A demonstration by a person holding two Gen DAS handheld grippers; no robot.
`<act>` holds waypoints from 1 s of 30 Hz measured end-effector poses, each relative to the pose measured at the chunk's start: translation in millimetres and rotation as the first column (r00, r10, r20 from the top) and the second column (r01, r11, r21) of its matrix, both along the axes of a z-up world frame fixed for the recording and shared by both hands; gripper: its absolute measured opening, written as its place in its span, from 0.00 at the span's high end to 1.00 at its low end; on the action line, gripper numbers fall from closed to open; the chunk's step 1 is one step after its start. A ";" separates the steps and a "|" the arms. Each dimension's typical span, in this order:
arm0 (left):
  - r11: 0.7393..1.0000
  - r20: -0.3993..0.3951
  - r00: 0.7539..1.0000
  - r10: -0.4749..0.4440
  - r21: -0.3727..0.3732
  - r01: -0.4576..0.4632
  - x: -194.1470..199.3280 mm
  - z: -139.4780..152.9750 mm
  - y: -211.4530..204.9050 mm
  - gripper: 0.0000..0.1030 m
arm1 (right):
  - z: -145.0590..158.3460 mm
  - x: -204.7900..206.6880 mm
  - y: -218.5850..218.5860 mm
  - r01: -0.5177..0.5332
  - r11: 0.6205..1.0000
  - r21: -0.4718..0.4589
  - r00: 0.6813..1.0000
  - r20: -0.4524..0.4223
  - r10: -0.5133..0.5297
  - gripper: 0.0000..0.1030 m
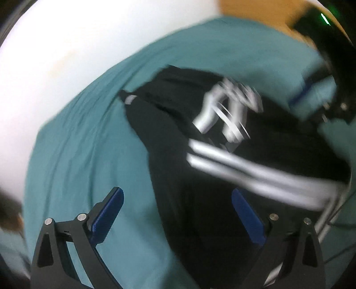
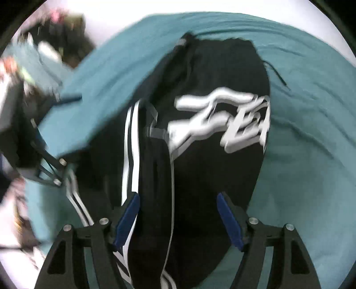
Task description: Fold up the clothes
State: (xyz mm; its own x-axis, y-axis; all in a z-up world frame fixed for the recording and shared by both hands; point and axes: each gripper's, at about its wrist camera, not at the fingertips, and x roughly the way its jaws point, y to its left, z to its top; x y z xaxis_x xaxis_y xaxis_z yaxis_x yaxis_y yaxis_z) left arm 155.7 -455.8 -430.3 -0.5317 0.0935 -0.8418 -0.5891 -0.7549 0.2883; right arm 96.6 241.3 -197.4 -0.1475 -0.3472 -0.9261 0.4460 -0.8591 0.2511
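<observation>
Black garment (image 1: 178, 177) on teal sheet (image 1: 89, 144), left gripper (image 1: 176, 209) and right gripper (image 2: 178, 213) both released.

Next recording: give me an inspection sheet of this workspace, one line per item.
Surface: teal sheet, wrinkled, over a white surface.
Job's things: black garment with white stripes and white print, lying partly folded on the sheet.
Clutter: blurred objects at upper left of the right view; cannot identify.
Grippers: left gripper open above the garment; right gripper open above the garment.
Cables: nothing seen.
Surroundings: tan area; frames motion-blurred.
</observation>
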 end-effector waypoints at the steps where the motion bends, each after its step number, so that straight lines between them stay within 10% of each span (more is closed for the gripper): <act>1: 1.000 0.010 1.000 -0.010 -0.012 0.010 -0.5 -5.3 4.6 0.04 | -7.1 4.8 -3.1 -0.003 1.000 -0.009 1.000 0.014 0.003 0.33; 4: 1.000 0.018 1.000 0.003 0.000 -0.003 -13.7 -12.9 18.3 0.04 | -30.0 11.2 -3.2 0.055 0.998 -0.031 0.995 0.084 -0.052 0.55; 9: 0.998 -0.030 0.999 -0.045 0.043 0.046 -19.7 11.5 27.3 0.04 | -26.6 19.8 22.9 0.155 0.981 -0.113 0.981 0.137 -0.139 0.37; 13: 0.948 -0.108 0.950 -0.294 -0.160 0.276 -17.8 3.6 50.7 0.04 | -25.8 27.1 32.3 0.141 0.985 -0.099 0.983 0.129 -0.128 0.32; 20: 0.944 0.146 0.944 -0.294 -0.108 0.311 -68.9 -38.6 48.2 0.05 | -27.0 34.3 39.9 0.158 0.981 -0.112 0.981 0.131 -0.143 0.32; 21: 0.948 0.141 0.944 -0.298 -0.069 0.309 -69.8 -36.2 46.8 0.15 | -27.8 35.2 42.7 0.168 0.979 -0.117 0.980 0.132 -0.152 0.32; 22: 0.951 0.134 0.944 -0.301 -0.030 0.308 -70.2 -33.4 45.3 0.55 | -28.6 36.1 45.5 0.177 0.977 -0.122 0.978 0.133 -0.161 0.32; 24: 0.951 0.129 0.942 -0.309 0.018 0.310 -62.2 -27.5 42.4 0.89 | -30.0 38.0 51.1 0.198 0.972 -0.129 0.974 0.136 -0.181 0.32; 30: 0.929 0.011 0.930 -0.367 -0.047 0.367 17.1 -11.6 14.0 0.91 | -28.9 46.2 53.0 0.177 0.978 -0.109 0.979 0.127 -0.163 0.32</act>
State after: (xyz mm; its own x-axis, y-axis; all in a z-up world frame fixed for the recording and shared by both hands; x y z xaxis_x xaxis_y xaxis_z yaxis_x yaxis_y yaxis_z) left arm 172.8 -441.9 -442.0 -0.4660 0.2419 -0.8511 -0.8232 -0.4711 0.3169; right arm 142.7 294.4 -226.3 -0.1074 -0.4354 -0.8938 0.2579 -0.8804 0.3979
